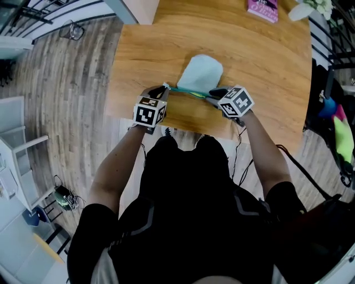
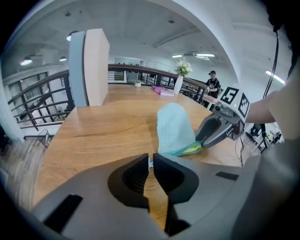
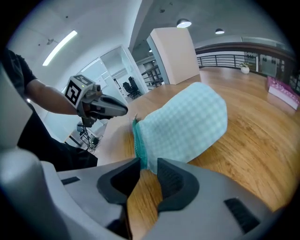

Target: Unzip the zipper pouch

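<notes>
zipper pouch (image 1: 201, 71), pale blue check fabric, is over the near part of the wooden bench (image 1: 266, 72), close to the edge nearest the person. its body runs toward 12 o'clock in the head view. can't tell if the body rests on the wood or is lifted a little. teal zipper (image 1: 186, 90) runs along the pouch's 6 o'clock edge, stretched in a line between the two grippers. a bit of yellow-green shows along it toward the 3 o'clock end.

left gripper (image 2: 151, 164) is at the zipper's 9 o'clock end, fingers (image 2: 168, 176) all but together, pinching a small pale bit of the zipper at their tips. right gripper (image 3: 149, 166) is at the 3 o'clock end. its fingers are a little apart, with the pouch's corner and teal zipper end filling the gap, clamped there. both grippers point steeply down at the bench.

pink book (image 1: 262, 9) is at 1 o'clock from the pouch, at the far edge. white vase (image 2: 178, 82) with flowers stands near it. tall pale pillar (image 2: 91, 68) stands at the bench's far side, 11 o'clock. wood plank floor (image 1: 66, 111) is at 9 o'clock of the bench.
</notes>
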